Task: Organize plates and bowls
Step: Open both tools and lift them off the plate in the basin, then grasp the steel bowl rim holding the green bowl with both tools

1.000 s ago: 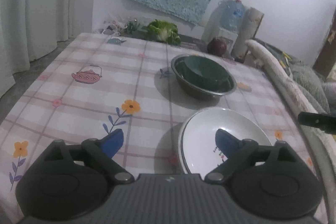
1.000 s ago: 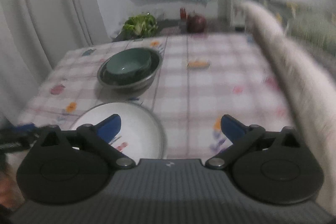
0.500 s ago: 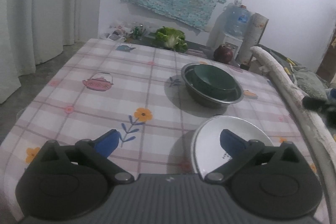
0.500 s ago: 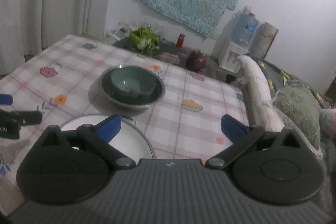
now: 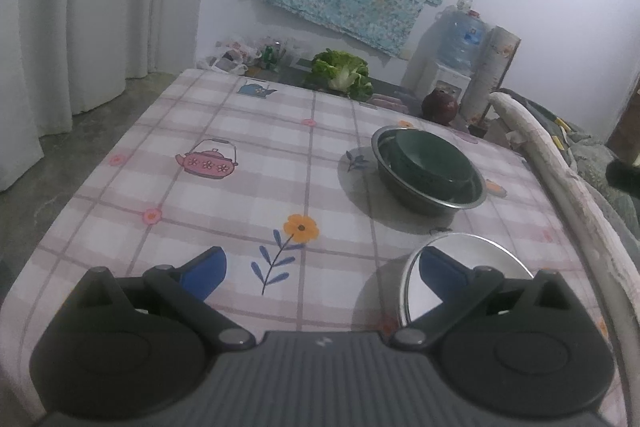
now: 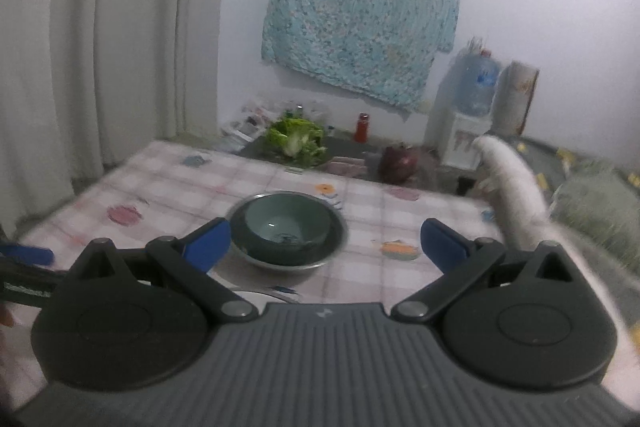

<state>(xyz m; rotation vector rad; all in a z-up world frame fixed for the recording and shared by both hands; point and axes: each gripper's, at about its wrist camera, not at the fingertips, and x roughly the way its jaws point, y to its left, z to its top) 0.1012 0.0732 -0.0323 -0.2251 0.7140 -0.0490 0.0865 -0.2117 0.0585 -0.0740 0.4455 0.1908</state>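
Bowls (image 5: pixel 430 169) sit nested at 1 o'clock, plate (image 5: pixel 468 259) alone, both grippers (image 5: pixel 322 269) (image 6: pixel 326 241) wide open and empty.

The left gripper (image 5: pixel 322 269) pointed downward toward twelve o'clock, jaws spread wide with nothing between them. The right gripper (image 6: pixel 326 243) tilted down less steeply, its jaws equally wide and empty.
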